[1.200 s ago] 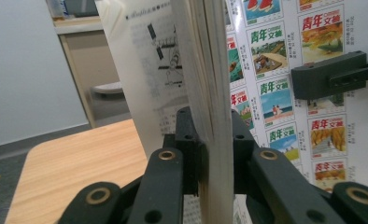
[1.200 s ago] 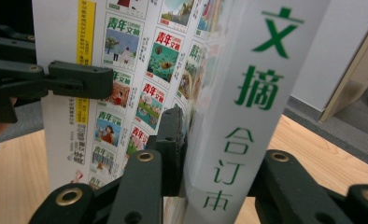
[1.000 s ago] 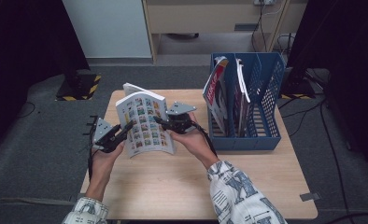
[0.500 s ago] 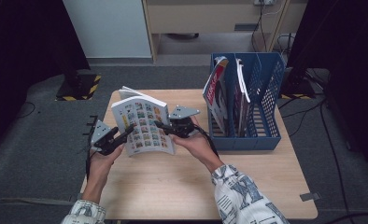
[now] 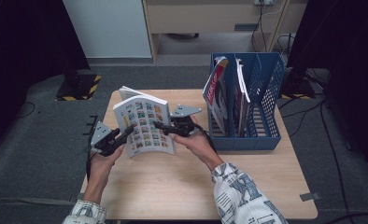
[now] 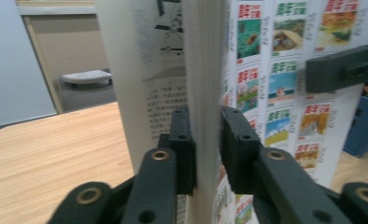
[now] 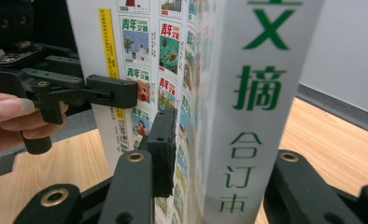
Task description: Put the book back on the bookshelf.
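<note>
Thick book (image 5: 145, 125) up off table, between both tongs. Left gripper (image 5: 126, 133) clamps page edge. Right gripper (image 5: 161, 126) straddles spine, jaws just widened, contact unclear. Blue file rack (image 5: 266, 135) beyond right gripper; filing there probably left.

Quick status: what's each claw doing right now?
Left claw: shut on the book, having just closed further.
Right claw: around the book's spine, just opening; grip cannot be told.
</note>
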A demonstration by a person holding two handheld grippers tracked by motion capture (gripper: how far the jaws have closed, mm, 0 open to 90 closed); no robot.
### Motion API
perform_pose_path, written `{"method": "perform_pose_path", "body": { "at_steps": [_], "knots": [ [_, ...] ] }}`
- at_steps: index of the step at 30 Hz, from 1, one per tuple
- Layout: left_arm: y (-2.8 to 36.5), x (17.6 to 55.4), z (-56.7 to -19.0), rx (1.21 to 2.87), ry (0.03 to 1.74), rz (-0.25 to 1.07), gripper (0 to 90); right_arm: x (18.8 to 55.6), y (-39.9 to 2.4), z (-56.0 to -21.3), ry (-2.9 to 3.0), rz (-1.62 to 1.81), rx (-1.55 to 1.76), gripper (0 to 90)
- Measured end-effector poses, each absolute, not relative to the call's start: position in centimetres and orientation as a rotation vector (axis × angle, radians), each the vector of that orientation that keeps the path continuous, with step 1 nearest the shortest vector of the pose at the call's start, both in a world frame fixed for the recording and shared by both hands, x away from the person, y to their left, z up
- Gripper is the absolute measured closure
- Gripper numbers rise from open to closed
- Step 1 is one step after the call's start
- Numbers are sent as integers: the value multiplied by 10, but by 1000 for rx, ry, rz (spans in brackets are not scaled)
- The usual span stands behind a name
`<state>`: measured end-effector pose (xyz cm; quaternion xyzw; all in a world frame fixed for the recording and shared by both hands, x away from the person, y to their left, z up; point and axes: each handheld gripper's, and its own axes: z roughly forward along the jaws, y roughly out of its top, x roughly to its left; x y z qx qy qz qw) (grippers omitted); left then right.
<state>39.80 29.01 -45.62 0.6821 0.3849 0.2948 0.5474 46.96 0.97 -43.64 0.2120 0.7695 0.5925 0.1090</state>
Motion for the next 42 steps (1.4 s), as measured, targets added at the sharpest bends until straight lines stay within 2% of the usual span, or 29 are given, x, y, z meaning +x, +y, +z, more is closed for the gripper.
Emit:
{"method": "perform_pose_path", "body": {
  "at_steps": [6, 12, 15, 22, 32, 39, 42],
  "knots": [
    [292, 397, -457, 1612, 903, 685, 774, 472, 11, -438, 2331, 1773, 590, 681],
    [291, 397, -457, 1610, 895, 682, 780, 473, 19, -443, 2307, 1741, 593, 625],
    [292, 396, -458, 1604, 892, 675, 779, 473, 19, -443, 2291, 1734, 610, 674],
    [292, 396, -460, 1589, 892, 656, 776, 475, 21, -444, 2286, 1729, 617, 706],
    [292, 396, -461, 1589, 892, 653, 775, 477, 24, -444, 2281, 1718, 622, 699],
    [294, 396, -462, 1577, 907, 658, 745, 472, 26, -441, 2288, 1694, 611, 738],
    [296, 396, -463, 1569, 919, 661, 702, 469, 26, -441, 2286, 1694, 604, 739]
  ]
}}
